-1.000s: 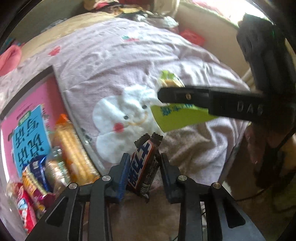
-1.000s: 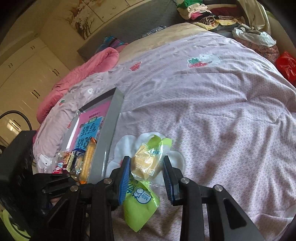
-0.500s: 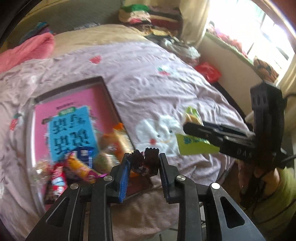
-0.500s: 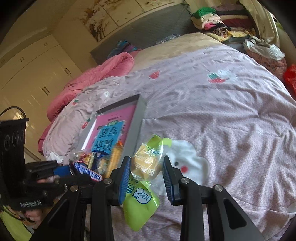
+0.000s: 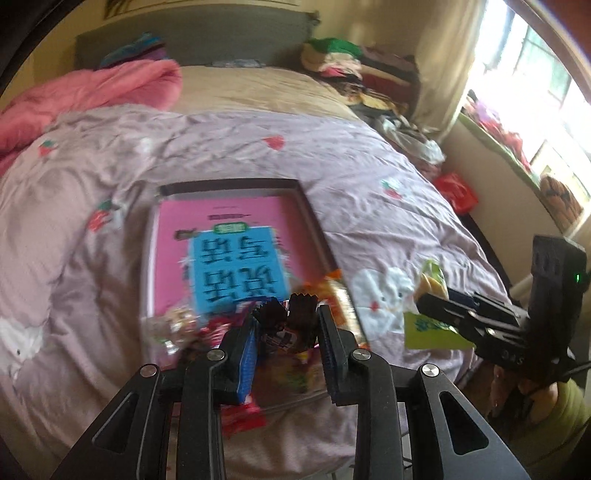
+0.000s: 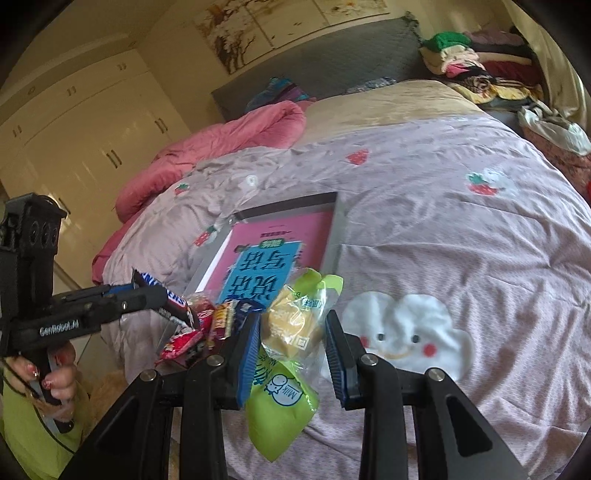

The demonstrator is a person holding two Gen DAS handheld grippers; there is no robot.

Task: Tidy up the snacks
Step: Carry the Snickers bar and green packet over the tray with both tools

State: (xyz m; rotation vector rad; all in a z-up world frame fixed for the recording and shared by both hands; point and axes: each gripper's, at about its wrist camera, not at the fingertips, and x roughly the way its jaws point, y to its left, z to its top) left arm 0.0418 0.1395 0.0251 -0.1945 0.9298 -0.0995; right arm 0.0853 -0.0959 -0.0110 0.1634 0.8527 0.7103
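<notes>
Several snacks [image 5: 236, 332] already lie in the tray [image 5: 314, 218], lower centre. My left gripper [image 5: 286, 332] grips a bar [image 5: 284, 325], my right [image 6: 291, 332] a cake [image 6: 291, 325]; both remain undelivered.

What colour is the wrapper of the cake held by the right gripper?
Lime green and clear cake wrapper, best in the right wrist view.

A lilac quilt [image 6: 461, 251] printed with strawberries and a white smiling cloud patch [image 6: 402, 332] at 5 o'clock covers the bed. A rolled pink duvet [image 6: 207, 155] lies at 10 o'clock, against a grey padded headboard [image 6: 332, 62]. Beyond the quilt a tan sheet [image 5: 258, 92] shows at 12 o'clock. Folded clothes [image 6: 476, 62] are piled at 1 o'clock. Cream wardrobe doors [image 6: 85, 125] stand at 10 o'clock, a blossom painting [image 6: 288, 26] hangs at 12 o'clock, and a bright window [image 5: 543, 85] with a cream curtain [image 5: 443, 59] sits at 2 o'clock.
</notes>
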